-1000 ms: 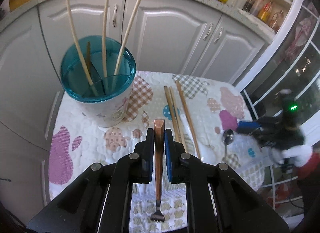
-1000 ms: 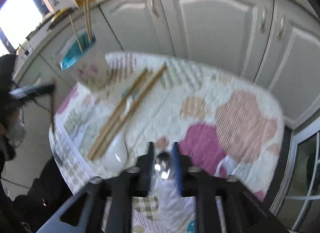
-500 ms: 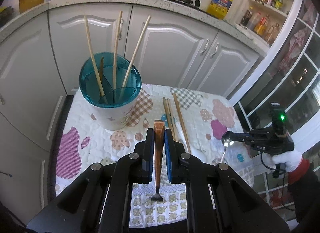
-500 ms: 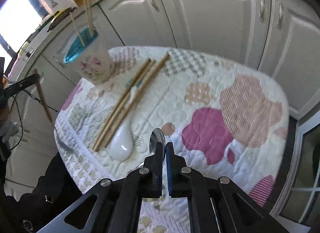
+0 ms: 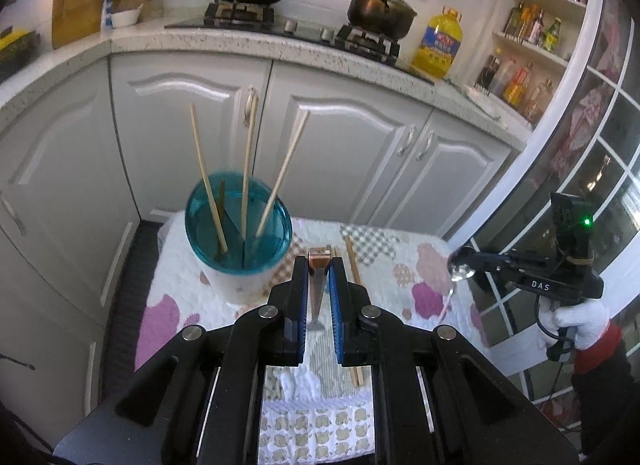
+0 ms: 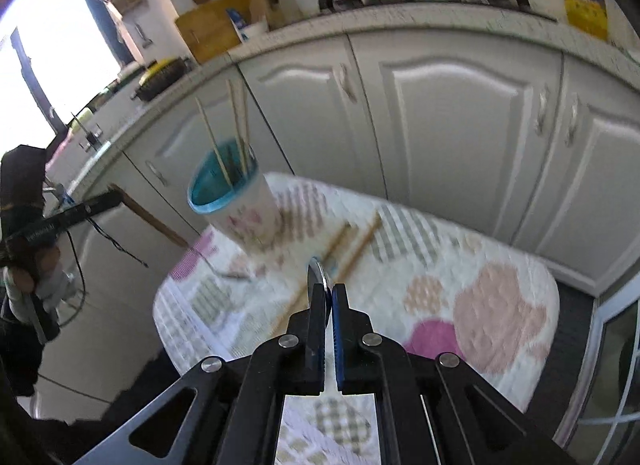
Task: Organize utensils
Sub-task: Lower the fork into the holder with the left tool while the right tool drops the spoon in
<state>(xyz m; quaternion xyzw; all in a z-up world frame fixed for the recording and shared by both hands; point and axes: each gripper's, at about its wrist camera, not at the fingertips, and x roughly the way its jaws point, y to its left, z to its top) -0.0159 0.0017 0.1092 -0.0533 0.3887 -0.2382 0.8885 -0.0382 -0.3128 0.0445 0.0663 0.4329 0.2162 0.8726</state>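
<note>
My left gripper [image 5: 319,265] is shut on a copper-handled fork [image 5: 318,285] that hangs tines down, well above the quilted table [image 5: 400,265]. The teal-rimmed utensil holder [image 5: 239,233] stands ahead to the left with several chopsticks [image 5: 248,169] upright in it. My right gripper [image 6: 326,293] is shut on a metal spoon [image 6: 314,273], also raised; it shows at the right of the left wrist view [image 5: 460,265]. The holder [image 6: 228,201] shows in the right wrist view, ahead to the left. Loose chopsticks [image 6: 352,245] lie on the table beside it.
White kitchen cabinets [image 5: 340,145] stand close behind the table, with a stove, pans and an oil bottle [image 5: 438,43] on the counter. A glass door [image 5: 580,185] is at the right. The left gripper holding the fork shows at the left of the right wrist view [image 6: 116,197].
Both grippers rose well above the table, each holding its utensil. The right gripper lifted the spoon off the cloth. The holder and loose chopsticks stayed put.
</note>
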